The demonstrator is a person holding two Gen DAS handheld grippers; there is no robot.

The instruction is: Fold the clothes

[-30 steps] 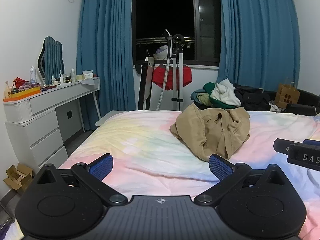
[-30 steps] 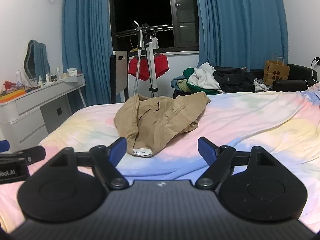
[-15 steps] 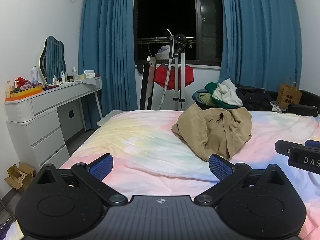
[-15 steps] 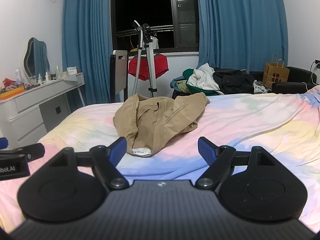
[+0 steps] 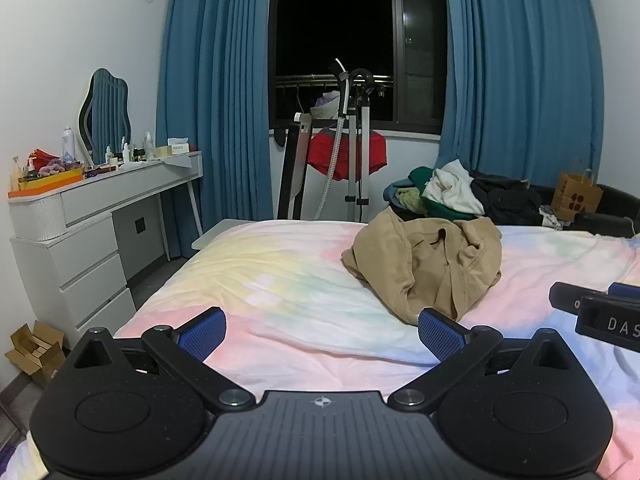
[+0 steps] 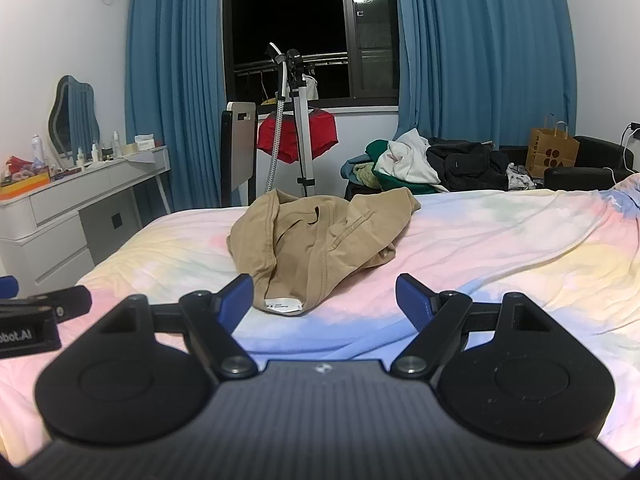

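Crumpled tan garment (image 6: pixel 320 240) heaps on soft pastel bedspread (image 6: pixel 500 240); both jaws gape empty.

Both views have crept slightly nearer the crumpled tan garment (image 6: pixel 320 240); the left gripper (image 6: pixel 24 316) shows a little less in the right wrist view.

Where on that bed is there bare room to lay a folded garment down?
Bare sheet lies left of the tan garment, toward the white dresser, and right of it toward the bed's far side. The strip between the garment and both open grippers is free too. Behind the bed, the clothes pile is crowded.
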